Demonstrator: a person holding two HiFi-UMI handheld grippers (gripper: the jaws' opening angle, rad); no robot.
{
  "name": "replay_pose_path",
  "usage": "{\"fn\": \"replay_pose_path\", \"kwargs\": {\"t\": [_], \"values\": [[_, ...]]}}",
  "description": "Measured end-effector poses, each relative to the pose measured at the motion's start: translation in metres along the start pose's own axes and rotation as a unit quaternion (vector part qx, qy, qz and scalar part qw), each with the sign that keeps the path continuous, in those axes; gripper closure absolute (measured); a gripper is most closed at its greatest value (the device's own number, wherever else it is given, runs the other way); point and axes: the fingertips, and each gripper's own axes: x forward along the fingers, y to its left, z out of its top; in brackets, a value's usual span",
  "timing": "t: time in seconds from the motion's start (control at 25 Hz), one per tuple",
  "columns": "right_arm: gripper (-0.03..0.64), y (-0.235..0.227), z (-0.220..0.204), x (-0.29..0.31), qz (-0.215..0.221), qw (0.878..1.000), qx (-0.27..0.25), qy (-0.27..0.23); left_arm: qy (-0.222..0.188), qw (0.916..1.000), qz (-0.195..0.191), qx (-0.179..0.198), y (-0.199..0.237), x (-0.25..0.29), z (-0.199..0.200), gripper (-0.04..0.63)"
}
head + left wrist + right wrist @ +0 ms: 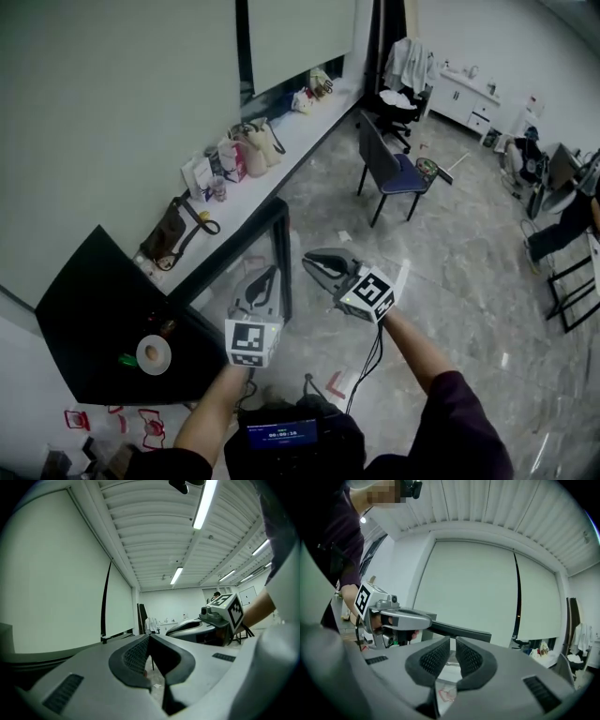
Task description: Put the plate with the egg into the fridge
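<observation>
Left tongs (270, 275): jaws together, nothing btwn them. Right tongs (311, 260): jaws closed to a thin slit, empty. Both sit at frame centre in head view, side by side, tips near each other but not touching. Small round tan plate w/ pale egg (153, 354) lies lower left of frame on flat black top (89, 300), below-left of left tongs and well apart from both; no contact. Small green item (127, 359) just left of plate. Dark-framed upright panel (284, 246) just beyond left tongs' tips.
</observation>
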Motion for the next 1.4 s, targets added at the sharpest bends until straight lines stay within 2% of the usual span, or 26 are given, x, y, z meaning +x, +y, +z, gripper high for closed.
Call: {"fn": "replay_pose_path", "kwargs": {"t": [0.28, 0.44, 0.52, 0.6, 0.72, 0.88, 1.0, 1.12, 1.24, 1.4], "values": [[0.48, -0.056, -0.033, 0.041, 0.092, 0.994, 0.003, 0.056, 0.023, 0.9988, 0.042, -0.005, 0.016, 0.051, -0.017, 0.586], [0.402, -0.086, -0.041, 0.066, 0.163, 0.985, 0.002, 0.06, 0.033, 0.9971, 0.069, -0.004, 0.023, 0.08, -0.024, 0.586], [0.356, -0.095, -0.039, 0.078, 0.209, 0.976, -0.008, 0.064, 0.039, 0.9959, 0.081, 0.0, 0.023, 0.091, -0.026, 0.586], [0.325, -0.1, -0.033, 0.092, 0.256, 0.963, -0.041, 0.075, 0.041, 0.9942, 0.099, 0.003, 0.028, 0.098, -0.028, 0.586], [0.322, -0.108, -0.035, 0.115, 0.312, 0.94, -0.087, 0.104, 0.042, 0.9913, 0.125, -0.002, 0.036, 0.106, -0.029, 0.586], [0.322, -0.102, -0.04, 0.138, 0.369, 0.916, -0.105, 0.12, 0.061, 0.9869, 0.149, -0.005, 0.041, 0.107, -0.036, 0.586], [0.325, -0.094, -0.043, 0.145, 0.396, 0.902, -0.121, 0.12, 0.075, 0.9839, 0.162, -0.012, 0.043, 0.106, -0.041, 0.586], [0.356, -0.092, -0.042, 0.146, 0.406, 0.897, -0.13, 0.113, 0.084, 0.9812, 0.172, -0.024, 0.042, 0.103, -0.042, 0.586], [0.362, -0.091, -0.042, 0.146, 0.403, 0.899, -0.131, 0.107, 0.085, 0.9799, 0.178, -0.025, 0.04, 0.101, -0.043, 0.586], [0.362, -0.091, -0.041, 0.138, 0.383, 0.909, -0.126, 0.103, 0.083, 0.9806, 0.176, -0.023, 0.035, 0.094, -0.039, 0.586]]}}
